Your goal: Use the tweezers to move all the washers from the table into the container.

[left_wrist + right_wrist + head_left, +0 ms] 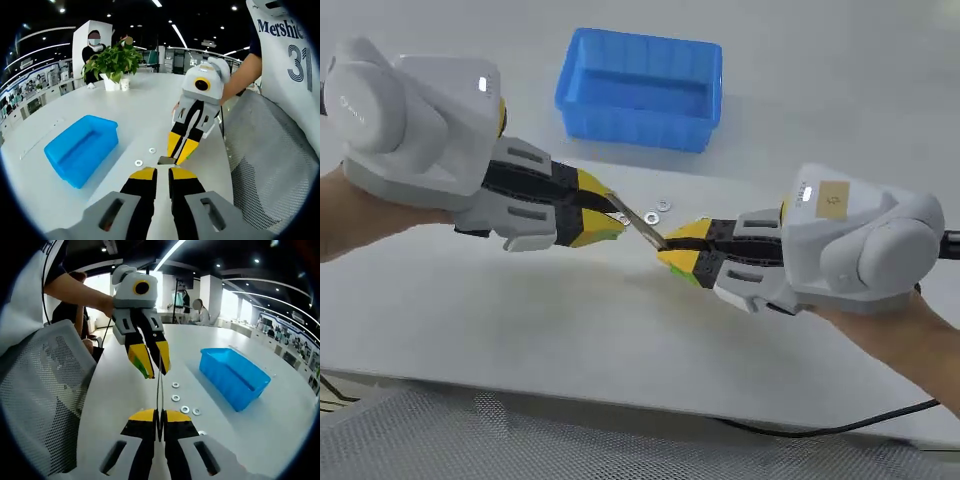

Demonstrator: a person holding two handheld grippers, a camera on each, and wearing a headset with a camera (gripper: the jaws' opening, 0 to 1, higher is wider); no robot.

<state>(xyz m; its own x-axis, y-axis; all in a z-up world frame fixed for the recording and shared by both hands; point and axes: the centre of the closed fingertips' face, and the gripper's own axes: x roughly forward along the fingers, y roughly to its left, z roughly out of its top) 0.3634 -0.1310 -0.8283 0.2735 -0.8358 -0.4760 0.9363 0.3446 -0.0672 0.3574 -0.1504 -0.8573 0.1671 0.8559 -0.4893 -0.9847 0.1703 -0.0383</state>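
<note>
We note the left hand-held gripper [612,213] and right hand-held gripper [672,250] each clamped on one end of the tweezers [642,228], washers [663,206] just beyond, blue container [640,122] farther back.

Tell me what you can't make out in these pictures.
Ends of the tweezers: head view, buried between fingers of left gripper and right gripper.
Number of washers: head view, left gripper covers table beside them.
Floor of the container: head view, near wall hides a strip.
Left gripper's hold on tweezers: left gripper view, unclear.
</note>
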